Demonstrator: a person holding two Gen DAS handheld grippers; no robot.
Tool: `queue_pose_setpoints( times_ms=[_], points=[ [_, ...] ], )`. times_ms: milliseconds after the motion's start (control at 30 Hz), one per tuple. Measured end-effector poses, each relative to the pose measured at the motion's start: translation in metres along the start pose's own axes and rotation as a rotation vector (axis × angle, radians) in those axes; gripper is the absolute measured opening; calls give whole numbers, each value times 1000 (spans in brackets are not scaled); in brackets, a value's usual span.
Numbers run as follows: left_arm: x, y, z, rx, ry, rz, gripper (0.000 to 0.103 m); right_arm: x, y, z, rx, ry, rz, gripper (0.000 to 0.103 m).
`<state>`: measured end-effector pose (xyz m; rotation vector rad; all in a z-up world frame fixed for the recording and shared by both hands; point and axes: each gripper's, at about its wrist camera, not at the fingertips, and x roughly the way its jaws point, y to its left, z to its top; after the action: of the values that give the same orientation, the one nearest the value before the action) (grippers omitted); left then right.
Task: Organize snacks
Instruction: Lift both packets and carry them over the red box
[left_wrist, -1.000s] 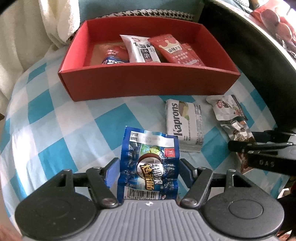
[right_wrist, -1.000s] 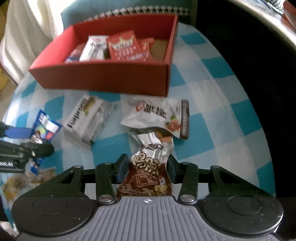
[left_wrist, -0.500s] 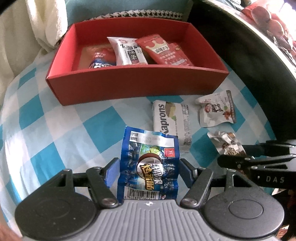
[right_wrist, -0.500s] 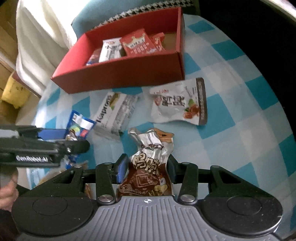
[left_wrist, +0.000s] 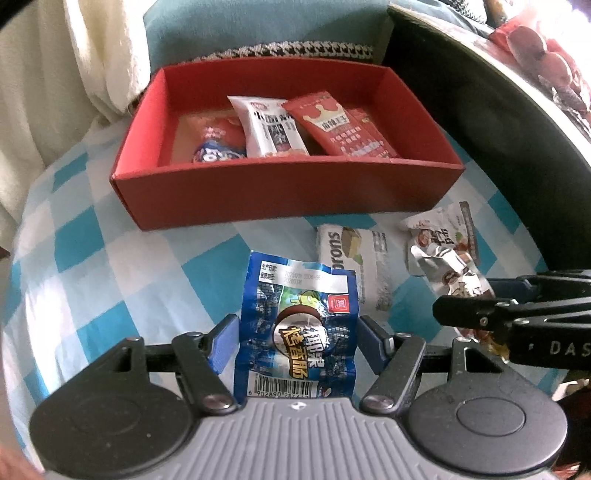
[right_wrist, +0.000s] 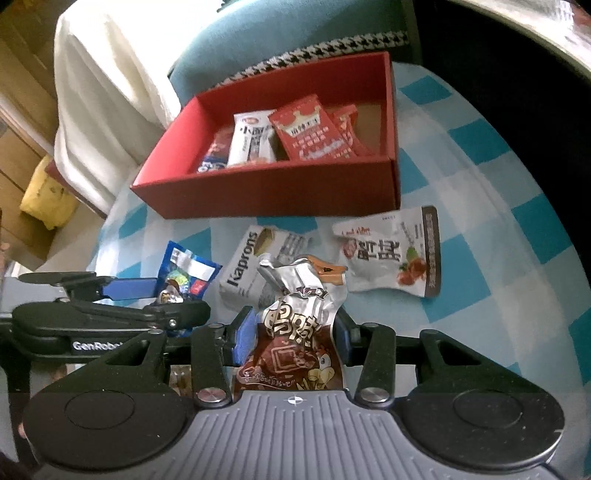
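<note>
Four packets lie in the red box (left_wrist: 280, 199) at twelve o'clock: two red, one white, one red-and-blue. Below it, on the checked cloth (left_wrist: 110, 258), lie a wafer pack (right_wrist: 258, 266) and a white pouch (right_wrist: 391, 254). The left gripper (left_wrist: 295, 336) pinches a blue packet (left_wrist: 299, 325); the right gripper (right_wrist: 291, 332) pinches a brown packet (right_wrist: 295, 332).

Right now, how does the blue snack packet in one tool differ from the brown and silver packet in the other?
The blue plastic snack packet lies fairly flat and smooth in the left gripper; the brown and silver foil snack packet in the right gripper is crumpled, its silver top twisted. The blue one shows a barcode at its near end; the brown one shows a cartoon chicken. Both are clamped between closed jaws, above the blue-checked tablecloth, short of the red cardboard box.
</note>
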<state>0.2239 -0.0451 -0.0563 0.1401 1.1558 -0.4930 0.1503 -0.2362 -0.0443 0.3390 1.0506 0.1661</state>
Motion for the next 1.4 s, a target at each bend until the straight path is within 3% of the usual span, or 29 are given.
queue_pose_setpoints(
  times_ms=[1400],
  points=[
    [-17,-8,20,52,-147,107,62,-15,14,28,-66,-134,-28,53]
  ],
)
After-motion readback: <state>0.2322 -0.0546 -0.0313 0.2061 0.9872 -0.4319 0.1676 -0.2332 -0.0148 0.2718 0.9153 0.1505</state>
